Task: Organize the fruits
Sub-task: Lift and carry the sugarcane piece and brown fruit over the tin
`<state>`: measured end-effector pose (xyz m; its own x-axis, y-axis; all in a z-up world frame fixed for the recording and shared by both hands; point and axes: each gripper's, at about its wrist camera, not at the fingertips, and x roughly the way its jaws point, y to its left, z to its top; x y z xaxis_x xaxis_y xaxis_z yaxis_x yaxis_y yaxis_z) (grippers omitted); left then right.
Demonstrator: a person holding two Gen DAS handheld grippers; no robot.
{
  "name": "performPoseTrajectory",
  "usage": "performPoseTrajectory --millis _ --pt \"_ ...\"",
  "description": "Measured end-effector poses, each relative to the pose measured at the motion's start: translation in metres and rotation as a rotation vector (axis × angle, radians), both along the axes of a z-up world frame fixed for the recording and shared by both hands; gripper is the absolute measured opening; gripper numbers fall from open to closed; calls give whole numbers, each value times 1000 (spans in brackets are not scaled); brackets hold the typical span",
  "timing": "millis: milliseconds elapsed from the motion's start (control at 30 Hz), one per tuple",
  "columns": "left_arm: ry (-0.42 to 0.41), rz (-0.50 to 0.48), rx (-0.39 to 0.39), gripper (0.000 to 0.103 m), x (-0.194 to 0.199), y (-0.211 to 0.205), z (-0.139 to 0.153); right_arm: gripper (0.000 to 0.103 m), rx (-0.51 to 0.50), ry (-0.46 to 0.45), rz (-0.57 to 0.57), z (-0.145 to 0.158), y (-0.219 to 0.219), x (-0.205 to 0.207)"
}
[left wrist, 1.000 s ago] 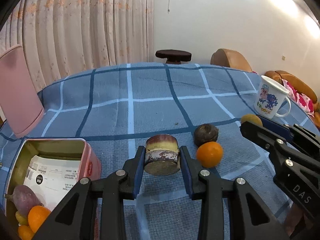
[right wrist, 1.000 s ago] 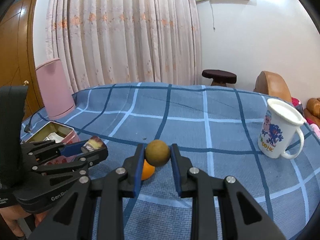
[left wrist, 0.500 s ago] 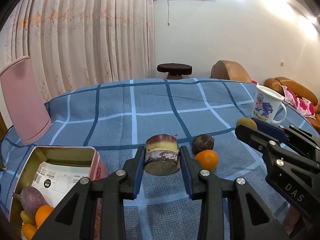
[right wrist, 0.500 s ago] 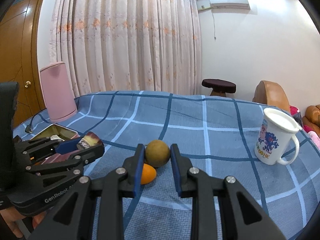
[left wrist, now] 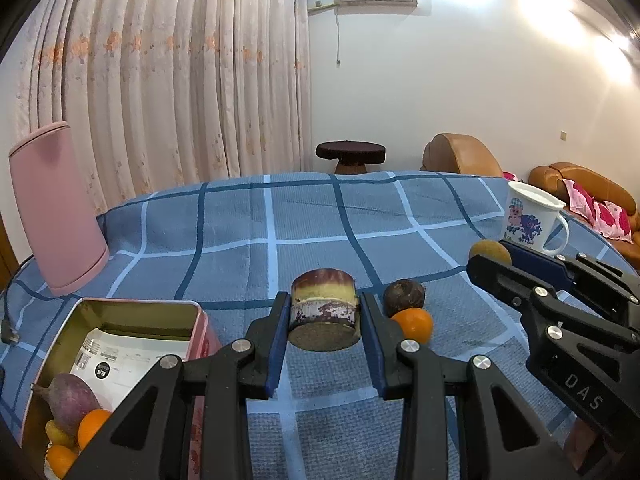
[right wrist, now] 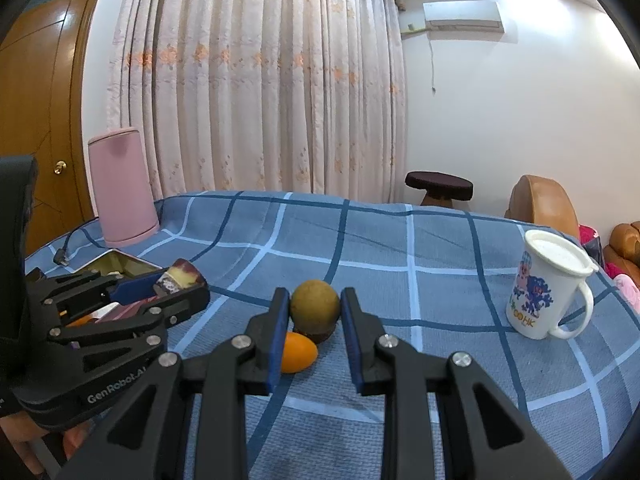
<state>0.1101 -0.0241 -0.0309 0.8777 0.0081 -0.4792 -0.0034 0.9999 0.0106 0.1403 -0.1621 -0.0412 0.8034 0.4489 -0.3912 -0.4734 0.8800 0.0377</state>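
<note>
A worktop [left wrist: 320,232] under a blue checked cloth fills the lower half of both views, with a tall pink container [left wrist: 56,216] at the left edge and a lidded white mug [right wrist: 548,292] at the right. At the lower left of the left wrist view sits an open pink tin [left wrist: 196,320], already holding a purple sweet potato [left wrist: 68,400] and a few small oranges [left wrist: 94,428] in its near corner.

The left tongs [left wrist: 324,316] are clamped on a cut chunk of sweet potato [left wrist: 323,312], pads on its peeled flanks and the flat cut face toward the camera, lifted clear of the cloth at frame centre. It looks firm and fairly heavy, so the hold across its short, straight sides should be secure; the flaking skin may be a little slick.

The right tongs [right wrist: 315,312] are closed on a round brown-green fruit [right wrist: 315,306], gripped across its widest part at centre frame. Being round and smooth, it could roll out if the squeeze slackens.

Two fruits lie loose on the cloth just beyond the left tongs, touching each other: a dark purple fruit [left wrist: 404,292] and a small orange [left wrist: 414,322]. Both are light and rounded, best taken across the middle.
</note>
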Motion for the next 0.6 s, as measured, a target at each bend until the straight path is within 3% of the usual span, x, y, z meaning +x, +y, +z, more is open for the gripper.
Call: performPoseTrajectory --millis 600 --pt "-36 11 -11 36 -26 9 4 29 8 -16 56 2 16 -19"
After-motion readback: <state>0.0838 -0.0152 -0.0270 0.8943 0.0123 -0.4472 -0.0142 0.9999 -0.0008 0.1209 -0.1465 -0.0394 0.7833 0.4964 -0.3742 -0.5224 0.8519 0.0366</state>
